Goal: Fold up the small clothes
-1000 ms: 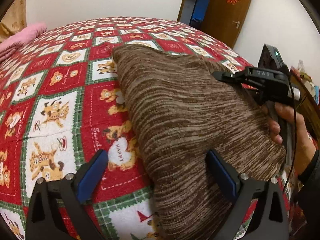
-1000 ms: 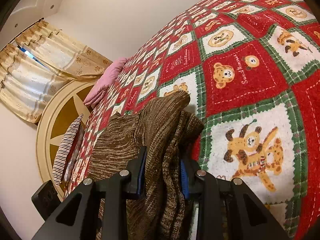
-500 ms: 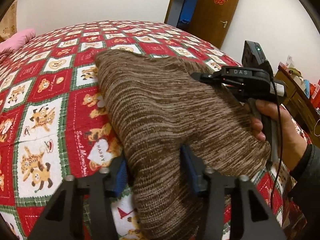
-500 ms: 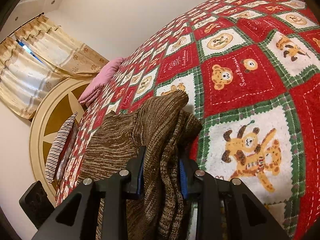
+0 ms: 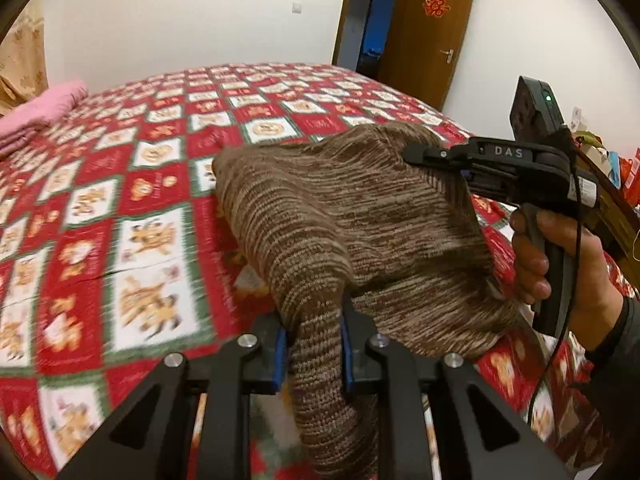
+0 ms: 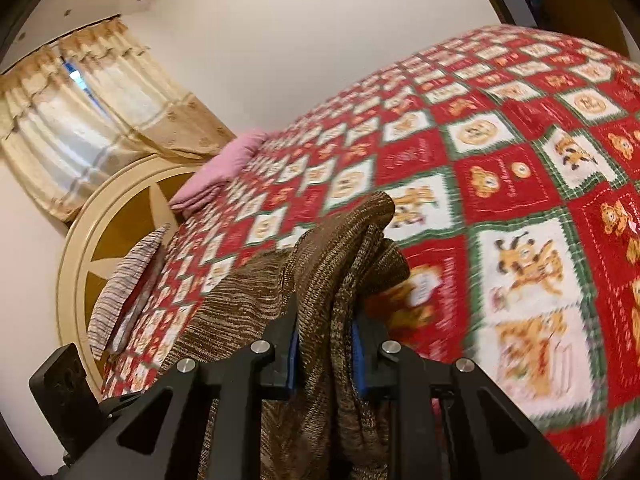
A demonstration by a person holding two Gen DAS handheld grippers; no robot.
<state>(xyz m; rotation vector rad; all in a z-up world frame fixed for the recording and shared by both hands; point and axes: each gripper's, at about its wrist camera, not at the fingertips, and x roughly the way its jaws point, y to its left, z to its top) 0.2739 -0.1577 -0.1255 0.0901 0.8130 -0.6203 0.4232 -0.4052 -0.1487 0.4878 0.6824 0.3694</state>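
Brown knit garment [image 5: 340,216] lifted off quilt [image 5: 132,184], both ends gripped. Left wrist view: our left gripper [image 5: 312,344] clamped on near bunched edge; right gripper [image 5: 452,160] pinches far corner. We judge fold mid-way, nothing laid flat yet.

Right wrist view: right gripper [image 6: 324,356] clenched on gathered layers, garment [image 6: 328,264] draping leftward above quilt [image 6: 520,184].

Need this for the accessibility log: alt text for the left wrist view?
The left gripper is shut on a brown knit garment, whose far edge the right gripper, held in a hand, also pinches. The garment hangs above a red patchwork bedspread, with a wooden door behind.
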